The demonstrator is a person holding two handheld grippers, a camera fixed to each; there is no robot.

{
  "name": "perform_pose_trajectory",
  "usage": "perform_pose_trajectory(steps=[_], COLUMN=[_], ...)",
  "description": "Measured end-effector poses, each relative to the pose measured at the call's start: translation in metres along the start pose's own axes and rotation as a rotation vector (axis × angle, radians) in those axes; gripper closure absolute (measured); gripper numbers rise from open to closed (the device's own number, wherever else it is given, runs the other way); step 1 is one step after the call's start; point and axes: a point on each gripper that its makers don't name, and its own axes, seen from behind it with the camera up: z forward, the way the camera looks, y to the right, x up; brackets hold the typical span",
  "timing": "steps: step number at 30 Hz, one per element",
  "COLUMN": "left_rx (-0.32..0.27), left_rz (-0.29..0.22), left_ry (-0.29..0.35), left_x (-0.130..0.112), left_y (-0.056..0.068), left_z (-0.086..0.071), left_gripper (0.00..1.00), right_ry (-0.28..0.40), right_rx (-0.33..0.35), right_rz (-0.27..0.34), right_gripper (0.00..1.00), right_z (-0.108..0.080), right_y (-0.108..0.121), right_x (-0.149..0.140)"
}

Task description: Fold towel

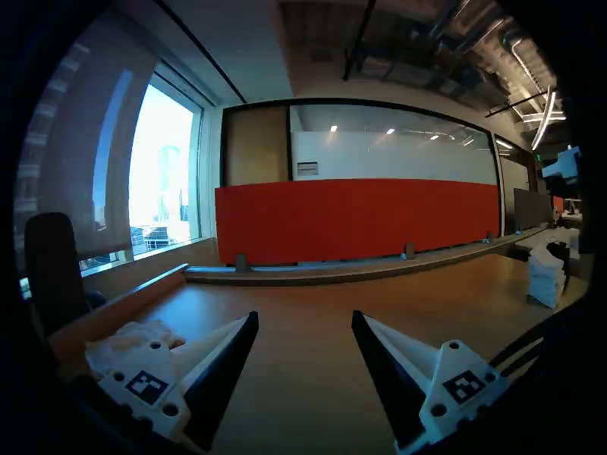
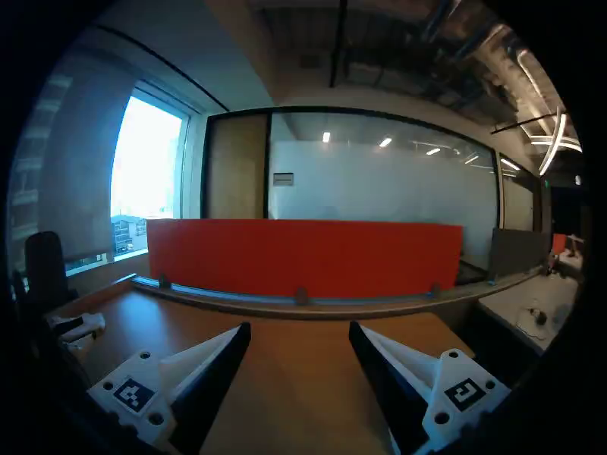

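1. In the left gripper view the left claw (image 1: 303,315) sits at 6 o'clock with its fingers spread wide apart over bare wood.
2. A crumpled pale towel (image 1: 133,337) lies on the tabletop (image 1: 303,394) at about 8 o'clock. It is partly hidden behind that claw's finger on that side, and I cannot tell whether the two touch.
3. In the right gripper view the right claw (image 2: 300,326) also sits at 6 o'clock, its fingers equally far apart above the brown tabletop (image 2: 296,394).
4. At 9 o'clock in that view a small white object (image 2: 80,324) rests near the tabletop's edge. It is too small to identify.
5. In the left gripper view, farther out at 3 o'clock, a white heap (image 1: 546,277) that looks like stacked cloth stands on the wood, well apart from the towel.
6. A dark chair (image 1: 49,265) back stands at 9 o'clock, beside a raised wooden edge.
7. A red divider panel (image 1: 356,220) runs across the far side of the tabletop, around the centre of the view.
8. Behind it rises a frosted glass wall (image 1: 394,155), with a bright window (image 1: 163,182) at 10 o'clock.
9. Strip lights (image 1: 542,121) hang from the open ceiling at 2 o'clock.
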Motion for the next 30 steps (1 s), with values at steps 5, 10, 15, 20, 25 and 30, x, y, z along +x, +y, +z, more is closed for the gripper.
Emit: perform_pose_trajectory(steps=[5, 10, 15, 20, 25, 30], left_rx=[-0.003, 0.004, 0.009, 0.014, 0.011, 0.01], left_rz=[-0.012, -0.026, -0.036, -0.047, -0.044, -0.043], left_ry=[0.006, 0.014, 0.023, 0.036, 0.047, 0.049], left_x=[-0.019, -0.035, -0.044, -0.046, -0.045, -0.045], left_y=[-0.002, -0.005, -0.007, -0.01, -0.009, -0.009], left_z=[0.002, 0.002, 0.001, -0.001, 0.0, 0.0], left_gripper=[0.09, 0.09, 0.09, 0.09, 0.09, 0.09], right_ry=[-0.005, -0.004, -0.008, -0.01, -0.01, -0.011], right_rx=[0.002, -0.002, -0.003, 0.003, 0.008, -0.002], right_rz=[-0.014, -0.021, -0.03, -0.038, -0.046, -0.049], right_gripper=[0.0, 0.0, 0.0, 0.0, 0.0, 0.0], right_z=[0.002, 0.005, 0.007, 0.008, 0.005, 0.002], right_y=[-0.005, -0.006, -0.006, -0.01, -0.013, -0.009], right_x=[-0.014, -0.024, -0.032, -0.035, -0.037, -0.036])
